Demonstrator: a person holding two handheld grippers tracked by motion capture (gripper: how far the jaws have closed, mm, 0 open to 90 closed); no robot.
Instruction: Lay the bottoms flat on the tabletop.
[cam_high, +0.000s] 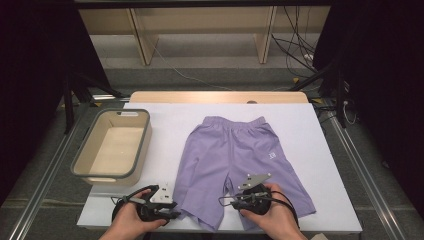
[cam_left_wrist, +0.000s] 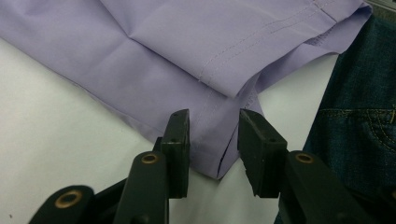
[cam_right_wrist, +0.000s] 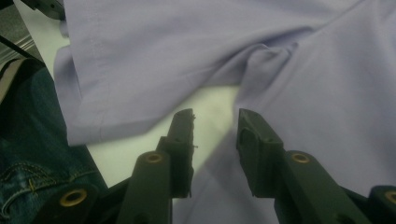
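Purple shorts (cam_high: 235, 150) lie flat on the white table cover (cam_high: 165, 120), waistband away from me. My left gripper (cam_high: 175, 210) sits at the near outer corner of the left leg. In the left gripper view its jaws (cam_left_wrist: 214, 140) stand apart with the hem corner (cam_left_wrist: 210, 154) between them, and the pads are not pressing it. My right gripper (cam_high: 225, 201) rests over the inner hem of the right leg. In the right gripper view its jaws (cam_right_wrist: 215, 135) are open over the gap between the two legs, with the right leg's fabric (cam_right_wrist: 327, 116) under one finger.
A beige bin with a grey rim (cam_high: 141, 150) stands at the left of the table, nothing inside it. The near table edge runs just behind both hands, and the person's jeans (cam_left_wrist: 359, 116) are close to it. A wooden shelf and cables (cam_high: 295, 45) lie beyond the table.
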